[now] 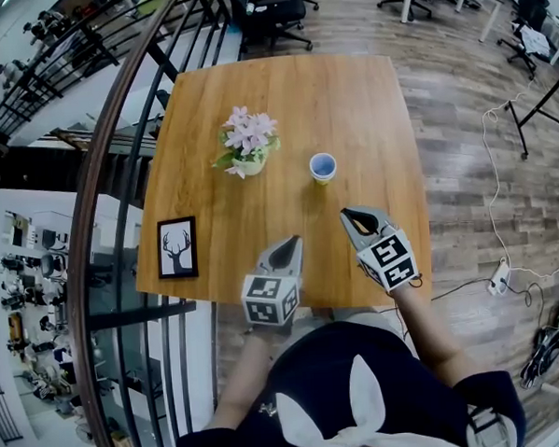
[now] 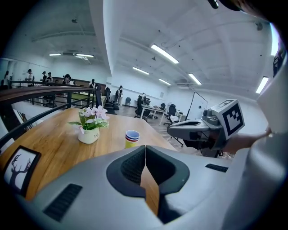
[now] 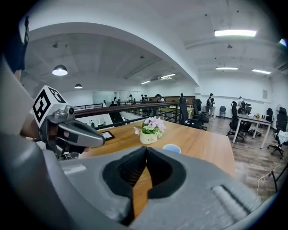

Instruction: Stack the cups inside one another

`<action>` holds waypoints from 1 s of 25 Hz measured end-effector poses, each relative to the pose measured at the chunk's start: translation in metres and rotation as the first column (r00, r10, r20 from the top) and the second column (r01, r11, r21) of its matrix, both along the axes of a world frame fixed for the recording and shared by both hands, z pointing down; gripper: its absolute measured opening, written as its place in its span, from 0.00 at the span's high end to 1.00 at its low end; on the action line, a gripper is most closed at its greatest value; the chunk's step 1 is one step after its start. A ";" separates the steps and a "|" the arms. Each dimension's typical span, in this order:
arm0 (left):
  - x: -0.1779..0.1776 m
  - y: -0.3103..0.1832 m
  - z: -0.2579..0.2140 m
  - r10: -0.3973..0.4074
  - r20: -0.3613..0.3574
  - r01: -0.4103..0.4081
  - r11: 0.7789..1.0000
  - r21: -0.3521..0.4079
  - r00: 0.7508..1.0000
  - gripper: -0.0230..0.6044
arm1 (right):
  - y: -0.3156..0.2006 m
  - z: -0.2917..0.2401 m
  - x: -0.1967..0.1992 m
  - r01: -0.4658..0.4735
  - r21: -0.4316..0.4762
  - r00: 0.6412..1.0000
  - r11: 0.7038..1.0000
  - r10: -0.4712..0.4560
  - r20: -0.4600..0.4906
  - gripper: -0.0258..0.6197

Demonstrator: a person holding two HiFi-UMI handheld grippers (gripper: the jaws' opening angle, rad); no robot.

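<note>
While both grippers hung over the near edge of the tabletop [image 1: 366, 92], the stock stood thus.

- Cup stack [image 1: 322, 167]: upright right of the tabletop's centre, well apart from both grippers. The left gripper view showed blue, red and yellow bands. The right gripper view showed only its blue rim, the rest hidden behind the gripper body. The number of cups could not be told.
- Left gripper [image 1: 291, 242]: jaws clenched together, nothing between them.
- Right gripper [image 1: 347, 213]: jaws likewise clenched, empty.
- Flower pot [image 1: 247, 147]: left of the cups; lettering too small to read.
- Framed deer picture [image 1: 177, 247]: flat near the left edge.
- Person: lap and forearms only, cut off at the frame's bottom.
</note>
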State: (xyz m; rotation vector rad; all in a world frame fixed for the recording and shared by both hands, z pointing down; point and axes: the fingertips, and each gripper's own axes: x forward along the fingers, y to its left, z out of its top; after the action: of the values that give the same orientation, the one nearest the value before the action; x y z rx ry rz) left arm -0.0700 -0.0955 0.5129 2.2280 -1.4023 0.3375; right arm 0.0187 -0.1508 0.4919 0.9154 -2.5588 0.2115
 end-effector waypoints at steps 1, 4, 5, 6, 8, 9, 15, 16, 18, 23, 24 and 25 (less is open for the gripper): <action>0.001 0.002 -0.001 0.004 0.000 -0.004 1.000 0.002 1.000 0.93 | 0.005 0.001 -0.001 0.003 -0.004 1.000 1.000 -0.003 0.006 0.96; 0.003 0.008 -0.003 0.012 0.001 -0.012 1.000 0.008 1.000 0.93 | 0.019 0.003 -0.001 0.005 -0.022 1.000 1.000 -0.005 0.020 0.96; 0.004 0.011 -0.003 0.015 0.001 -0.015 1.000 0.010 1.000 0.93 | 0.024 0.005 -0.001 0.006 -0.029 1.000 1.000 -0.005 0.023 0.96; 0.004 0.013 -0.004 0.017 0.001 -0.017 1.000 0.011 1.000 0.93 | 0.029 0.007 -0.001 0.006 -0.038 1.000 0.999 -0.005 0.026 0.96; 0.006 0.018 -0.004 0.021 0.001 -0.021 1.000 0.013 1.000 0.93 | 0.038 0.011 -0.001 0.007 -0.056 1.000 0.998 -0.005 0.030 0.96; 0.006 0.020 -0.004 0.023 0.000 -0.023 1.000 0.013 1.000 0.93 | 0.043 0.013 -0.001 0.008 -0.063 0.999 0.998 -0.006 0.032 0.96; 0.010 0.032 -0.002 0.034 0.001 -0.034 0.999 0.008 0.999 0.93 | 0.068 0.019 -0.009 0.045 -0.087 0.999 0.995 -0.043 0.024 0.96; 0.011 0.034 -0.002 0.034 0.000 -0.034 0.999 0.008 0.999 0.93 | 0.071 0.019 -0.010 0.052 -0.088 0.998 0.995 -0.050 0.024 0.96; 0.012 0.037 -0.001 0.034 -0.002 -0.034 0.999 0.008 0.999 0.93 | 0.077 0.019 -0.012 0.062 -0.091 0.998 0.994 -0.060 0.023 0.96; 0.013 0.044 0.000 0.032 -0.002 -0.032 0.999 0.003 0.999 0.93 | 0.083 0.019 -0.011 0.068 -0.093 0.998 0.993 -0.067 0.017 0.96; 0.012 0.045 0.000 0.031 -0.002 -0.031 1.000 0.002 1.000 0.93 | 0.084 0.019 -0.011 0.069 -0.093 0.998 0.993 -0.068 0.015 0.96; 0.012 0.047 0.000 0.030 -0.003 -0.030 1.000 0.000 1.000 0.93 | 0.085 0.019 -0.011 0.070 -0.094 0.998 0.993 -0.069 0.013 0.96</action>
State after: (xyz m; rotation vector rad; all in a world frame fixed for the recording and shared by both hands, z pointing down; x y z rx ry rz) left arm -0.0576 -0.0486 0.5126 2.2512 -1.3683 0.3445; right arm 0.0080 -0.0658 0.5112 0.7912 -2.5611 0.3138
